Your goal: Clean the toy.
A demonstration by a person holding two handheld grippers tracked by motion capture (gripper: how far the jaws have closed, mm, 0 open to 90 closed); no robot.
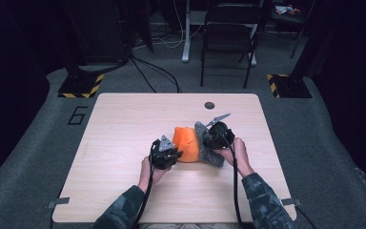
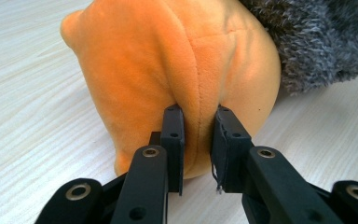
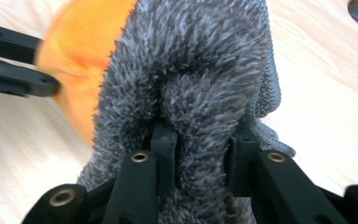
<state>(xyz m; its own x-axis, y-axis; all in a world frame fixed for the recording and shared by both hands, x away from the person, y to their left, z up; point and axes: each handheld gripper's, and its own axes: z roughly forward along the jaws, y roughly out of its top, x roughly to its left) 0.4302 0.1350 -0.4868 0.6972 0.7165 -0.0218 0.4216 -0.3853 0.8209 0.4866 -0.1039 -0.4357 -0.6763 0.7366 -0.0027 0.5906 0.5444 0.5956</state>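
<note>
Your left gripper (image 2: 197, 140) pinches a fold of the orange plush (image 2: 168, 70); your right gripper (image 3: 200, 144) clamps the grey fuzzy cover (image 3: 191, 70) opposite, plush lying between them.

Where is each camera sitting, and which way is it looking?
High view: above the person's side, looking forward and down on the table; forearms, hands and both grippers show.
Left gripper view: rides the left gripper, facing the orange plush; its jaws pinch it.
Right gripper view: rides the right gripper, facing the grey fuzzy cloth; its jaws pinch it.
Shared: both gripper views show orange plush beside grey cloth.
</note>
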